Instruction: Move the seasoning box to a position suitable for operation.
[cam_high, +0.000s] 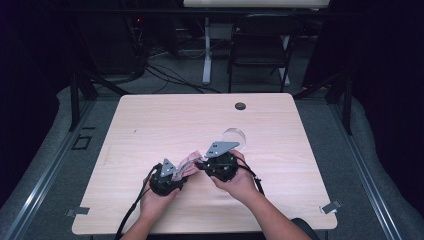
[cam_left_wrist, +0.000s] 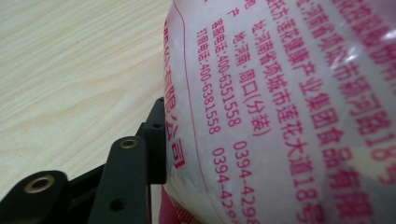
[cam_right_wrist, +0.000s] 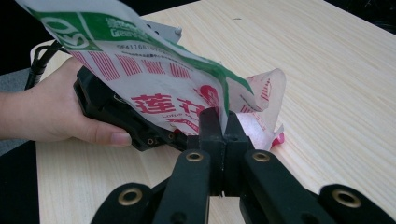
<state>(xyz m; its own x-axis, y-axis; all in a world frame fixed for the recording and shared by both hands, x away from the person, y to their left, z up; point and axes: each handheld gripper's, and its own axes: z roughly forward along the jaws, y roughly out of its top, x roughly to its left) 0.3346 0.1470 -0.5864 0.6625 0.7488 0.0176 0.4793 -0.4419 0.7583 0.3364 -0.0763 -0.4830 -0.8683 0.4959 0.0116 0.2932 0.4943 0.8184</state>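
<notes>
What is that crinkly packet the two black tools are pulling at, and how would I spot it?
Look at the near middle of the pale wooden table, where two hands meet. Between the left gripper and right gripper is a plastic bag of white grains. Red print and a green band set it apart from the clear round dish behind.

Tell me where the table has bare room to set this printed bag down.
Free: the wooden table's left half and the far strip before the black grommet. Crowded: the near middle, round both grippers, the red-printed plastic bag and the clear round lid.
</notes>
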